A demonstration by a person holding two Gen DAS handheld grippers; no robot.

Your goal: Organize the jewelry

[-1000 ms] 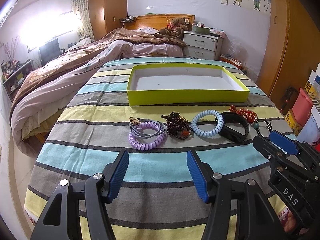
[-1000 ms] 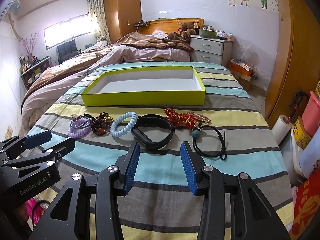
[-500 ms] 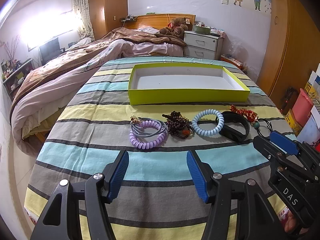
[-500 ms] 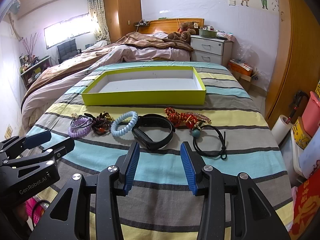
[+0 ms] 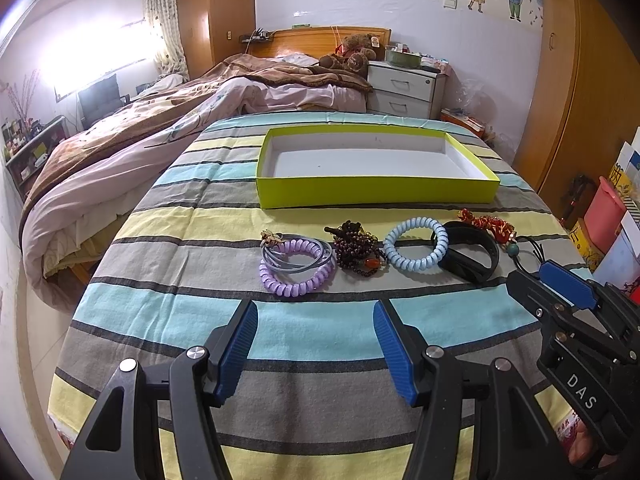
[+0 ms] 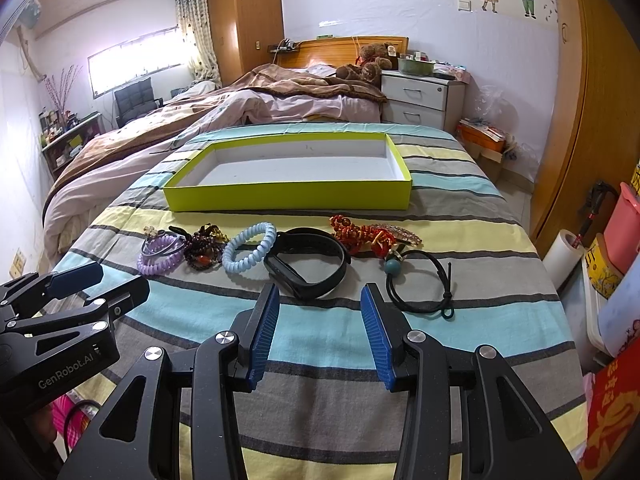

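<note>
We see the left gripper (image 5: 314, 344) spread, holding nothing, just short of the purple coil bracelet (image 5: 296, 266). The right gripper (image 6: 318, 330) is spread too, with the black band (image 6: 308, 262) just ahead. The jewelry lies in a row on the striped cloth (image 6: 328, 344), in front of the yellow-green tray (image 6: 288, 196)

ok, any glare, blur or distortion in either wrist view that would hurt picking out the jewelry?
Left wrist view: the window is blown out and hazes the left side, yet the purple coil band and light blue coil band stay sharp. Right wrist view: more even light, black band crisp. Both views: fisheye bending at the edges, dark vignetted corners, no motion blur.
</note>
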